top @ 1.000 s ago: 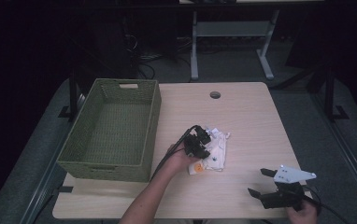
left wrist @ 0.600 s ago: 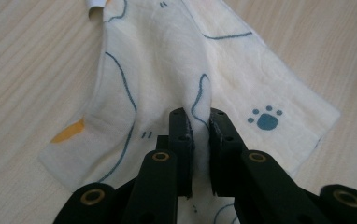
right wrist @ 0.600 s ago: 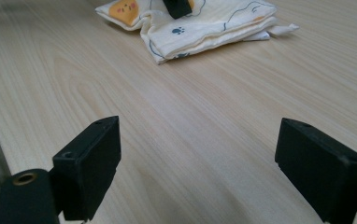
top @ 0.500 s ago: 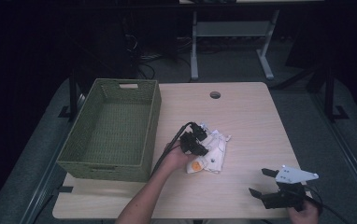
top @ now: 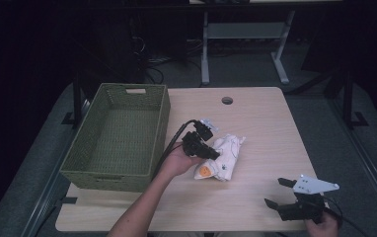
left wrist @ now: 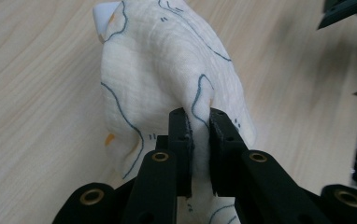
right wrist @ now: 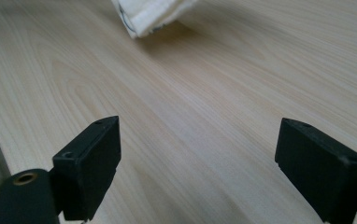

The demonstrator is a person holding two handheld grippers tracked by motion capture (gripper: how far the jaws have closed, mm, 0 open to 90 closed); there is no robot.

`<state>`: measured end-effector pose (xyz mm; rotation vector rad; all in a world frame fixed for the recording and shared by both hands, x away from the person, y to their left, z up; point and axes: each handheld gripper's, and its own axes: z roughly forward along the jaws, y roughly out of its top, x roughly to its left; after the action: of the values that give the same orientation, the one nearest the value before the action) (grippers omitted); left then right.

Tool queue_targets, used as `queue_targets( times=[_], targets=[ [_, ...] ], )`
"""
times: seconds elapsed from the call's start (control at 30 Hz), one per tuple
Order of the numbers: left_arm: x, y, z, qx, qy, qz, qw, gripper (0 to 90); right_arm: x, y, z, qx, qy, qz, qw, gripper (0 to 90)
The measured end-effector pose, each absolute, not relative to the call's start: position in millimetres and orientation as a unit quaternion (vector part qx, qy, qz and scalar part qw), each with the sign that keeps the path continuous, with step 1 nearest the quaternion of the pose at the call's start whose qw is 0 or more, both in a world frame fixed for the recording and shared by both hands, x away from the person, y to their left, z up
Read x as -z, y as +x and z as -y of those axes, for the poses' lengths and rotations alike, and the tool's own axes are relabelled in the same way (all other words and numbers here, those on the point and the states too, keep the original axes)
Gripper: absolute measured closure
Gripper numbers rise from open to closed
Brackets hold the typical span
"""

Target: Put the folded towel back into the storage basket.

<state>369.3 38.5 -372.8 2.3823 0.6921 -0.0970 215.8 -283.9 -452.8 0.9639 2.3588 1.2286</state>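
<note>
White printed cloth point(left wrist: 167, 74) sits mid-table just right of the green basket point(top: 122, 138), pinched in a fold by my left gripper point(left wrist: 198, 122), while my right gripper point(right wrist: 200, 154) gapes empty near the table's point(top: 260, 118) right corner

Table point(top: 255, 113) with a basket point(top: 120, 136) on its left half. A cloth point(top: 223, 160) lies near the middle, right of the basket, with the left gripper point(top: 211, 154) on its left edge. The right gripper point(top: 278, 193) sits at the near right corner, well apart.
</note>
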Motion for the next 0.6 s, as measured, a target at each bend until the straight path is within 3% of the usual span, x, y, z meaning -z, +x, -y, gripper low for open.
queue_targets(
  times=[0.6],
  targets=[
    [330.4, 371.7, -83.2, 0.060, 0.875, -0.282, 0.389, 81.7, 456.5, 218.7, 279.3, -0.421, 0.337, -0.828, 0.154, 14.0]
  ],
)
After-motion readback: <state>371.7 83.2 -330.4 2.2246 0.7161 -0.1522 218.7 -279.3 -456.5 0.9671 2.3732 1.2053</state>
